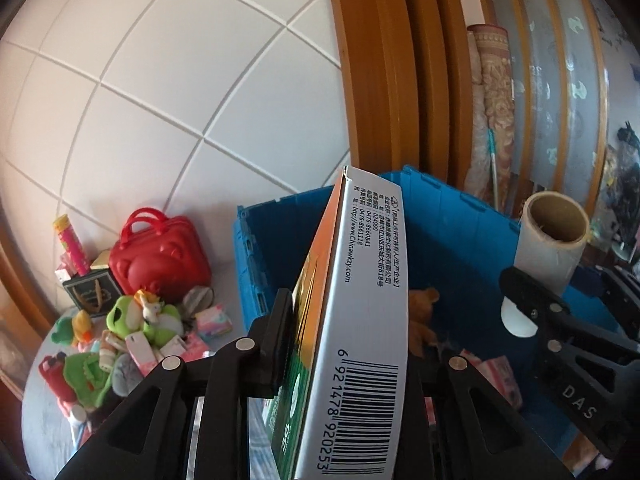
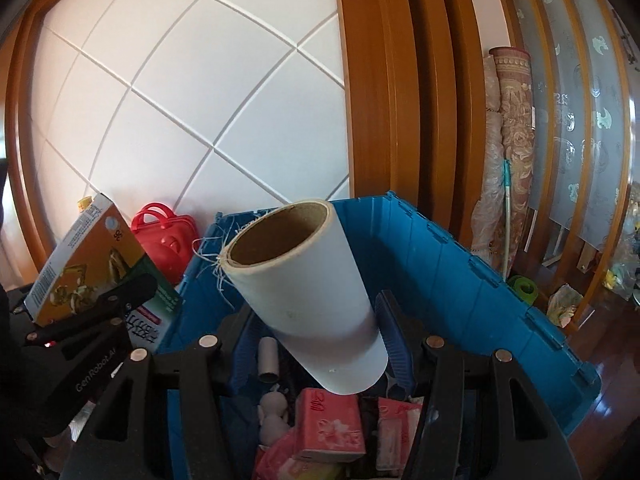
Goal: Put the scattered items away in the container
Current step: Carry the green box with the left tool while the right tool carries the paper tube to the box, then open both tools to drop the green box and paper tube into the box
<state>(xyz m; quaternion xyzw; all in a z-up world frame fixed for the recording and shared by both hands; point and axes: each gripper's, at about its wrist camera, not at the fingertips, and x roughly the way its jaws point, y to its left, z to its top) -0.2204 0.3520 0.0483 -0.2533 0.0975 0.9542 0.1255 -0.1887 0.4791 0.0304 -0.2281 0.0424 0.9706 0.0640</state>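
My left gripper (image 1: 344, 336) is shut on an orange, green and white carton box (image 1: 360, 320), held edge-up over the near left rim of the blue crate (image 1: 460, 220). The box also shows in the right wrist view (image 2: 92, 256) with the left gripper (image 2: 120, 304) clamped on it. My right gripper (image 2: 316, 336) is shut on a white roll with a cardboard core (image 2: 304, 288), held above the inside of the blue crate (image 2: 460, 280). The roll also shows in the left wrist view (image 1: 552, 244) beside the right gripper (image 1: 532, 304).
In the crate lie pink tissue packs (image 2: 328, 424), a small grey tube (image 2: 268, 360) and a brown plush (image 1: 424, 316). Left of the crate are a red toy case (image 1: 156, 256), green plush toys (image 1: 132, 316) and small packets. Tiled wall and wooden frame stand behind.
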